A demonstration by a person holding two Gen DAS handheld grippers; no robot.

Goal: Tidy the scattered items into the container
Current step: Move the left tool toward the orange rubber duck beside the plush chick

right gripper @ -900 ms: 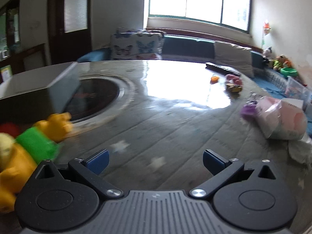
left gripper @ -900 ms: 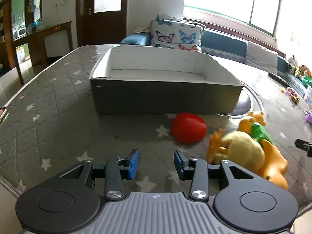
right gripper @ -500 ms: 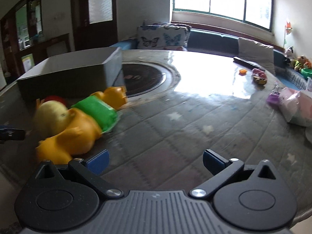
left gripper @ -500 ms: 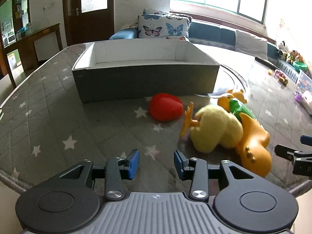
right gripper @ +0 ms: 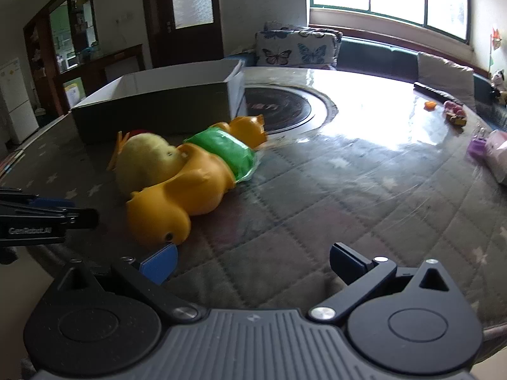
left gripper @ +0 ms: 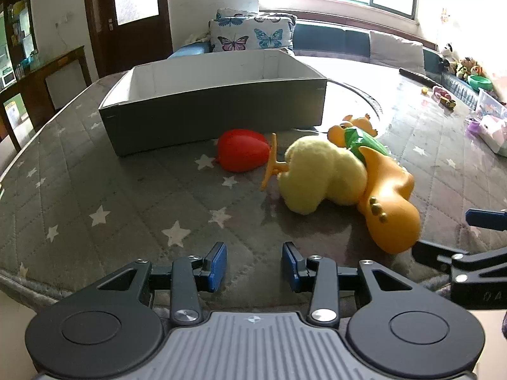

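An open grey box (left gripper: 215, 117) with a white inside stands on the quilted table; it also shows in the right wrist view (right gripper: 152, 107). In front of it lie a red toy (left gripper: 242, 153), a fluffy yellow plush (left gripper: 320, 177) and an orange dinosaur toy with a green wrap (left gripper: 386, 199). The dinosaur (right gripper: 190, 183) and the plush (right gripper: 145, 161) lie just ahead-left of my right gripper (right gripper: 253, 261), which is open wide and empty. My left gripper (left gripper: 254, 266) is partly open and empty, near the table's front edge, short of the toys.
A dark round inset (right gripper: 285, 107) lies in the table beyond the box. Small toys (right gripper: 454, 115) and a pink bag (right gripper: 497, 155) sit at the far right. A sofa with butterfly cushions (left gripper: 253, 34) stands behind. The right gripper's arm (left gripper: 475, 262) shows at the left view's right edge.
Both grippers have pulled back toward the table's front edge and swung, so the toys and box sit farther ahead. The right view has turned left onto the dinosaur. Jaws unchanged.
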